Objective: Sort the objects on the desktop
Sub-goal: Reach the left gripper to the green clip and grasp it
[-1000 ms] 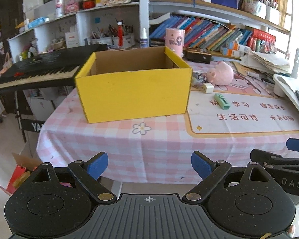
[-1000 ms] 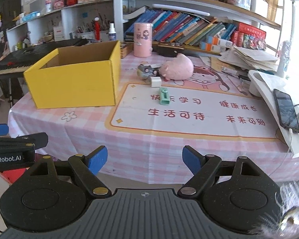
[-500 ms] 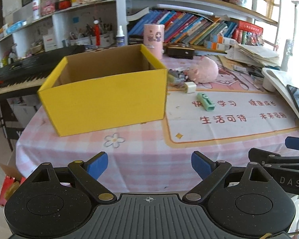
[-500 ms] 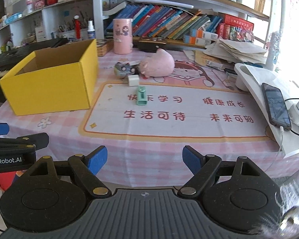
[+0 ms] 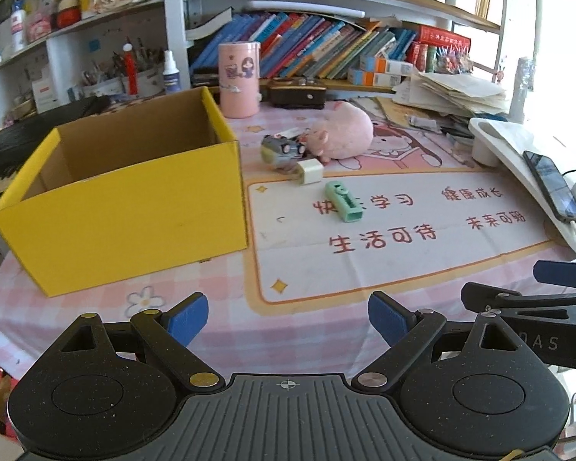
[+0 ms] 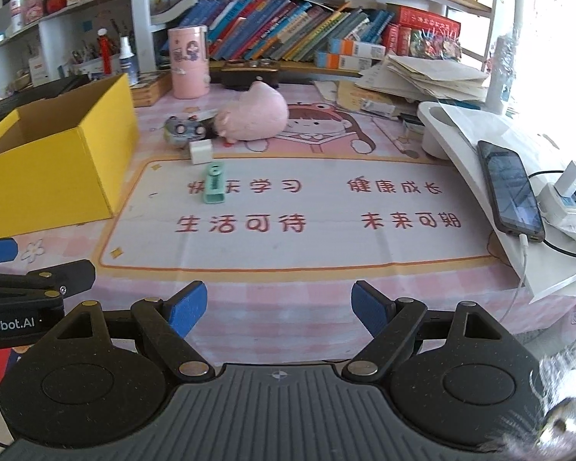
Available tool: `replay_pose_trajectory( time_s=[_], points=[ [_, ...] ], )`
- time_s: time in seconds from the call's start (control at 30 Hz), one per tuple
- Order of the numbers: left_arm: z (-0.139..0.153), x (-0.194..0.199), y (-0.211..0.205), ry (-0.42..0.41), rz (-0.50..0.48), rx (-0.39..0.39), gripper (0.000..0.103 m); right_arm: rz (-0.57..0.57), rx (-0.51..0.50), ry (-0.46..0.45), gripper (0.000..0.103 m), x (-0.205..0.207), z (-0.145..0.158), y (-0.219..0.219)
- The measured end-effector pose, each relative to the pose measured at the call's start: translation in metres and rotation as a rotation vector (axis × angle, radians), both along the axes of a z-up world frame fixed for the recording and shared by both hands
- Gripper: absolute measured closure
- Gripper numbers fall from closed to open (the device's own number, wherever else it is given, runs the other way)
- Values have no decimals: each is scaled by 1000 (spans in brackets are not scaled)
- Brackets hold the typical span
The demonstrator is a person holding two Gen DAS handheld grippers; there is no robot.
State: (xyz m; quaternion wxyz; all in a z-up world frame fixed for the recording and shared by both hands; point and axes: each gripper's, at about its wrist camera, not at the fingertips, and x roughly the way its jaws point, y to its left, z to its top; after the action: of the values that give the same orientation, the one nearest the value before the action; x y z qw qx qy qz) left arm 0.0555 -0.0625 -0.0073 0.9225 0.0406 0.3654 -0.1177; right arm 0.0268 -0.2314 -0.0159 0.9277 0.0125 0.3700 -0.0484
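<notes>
Where the pink plush (image 5: 343, 134) sits, it partly hides the grey toy (image 5: 282, 149)

Each tool is matte black plastic flecked with pale specks. The left gripper (image 5: 288, 317) has two round hubs, a ribbed grey centre plate with a small white crosshair mark, brass and silver pivot rivets, triangular cut-outs in its arms, and blue pads (image 5: 386, 320) on the fingertips. The right gripper (image 6: 278, 309) is built alike; the neighbouring tool beside it bears white lettering "nRobot.AI".
</notes>
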Motion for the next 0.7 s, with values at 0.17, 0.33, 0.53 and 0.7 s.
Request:
replay_pose_trajectory(
  time_s=[0.17, 0.33, 0.53, 0.7],
  points=[
    [-3, 14, -17, 20, -4, 4, 11, -4, -3, 14, 22, 16, -2, -17],
    [-5, 29, -39, 25, -11, 21, 11, 1, 3, 3, 22, 36, -1, -34],
    [-8, 51, -58, 29, 18, 15, 13, 15, 13, -28, 22, 62, 2, -59],
    [-11, 68, -78, 44, 34, 0, 19, 42, 21, -32, 22, 86, 2, -80]
  ],
)
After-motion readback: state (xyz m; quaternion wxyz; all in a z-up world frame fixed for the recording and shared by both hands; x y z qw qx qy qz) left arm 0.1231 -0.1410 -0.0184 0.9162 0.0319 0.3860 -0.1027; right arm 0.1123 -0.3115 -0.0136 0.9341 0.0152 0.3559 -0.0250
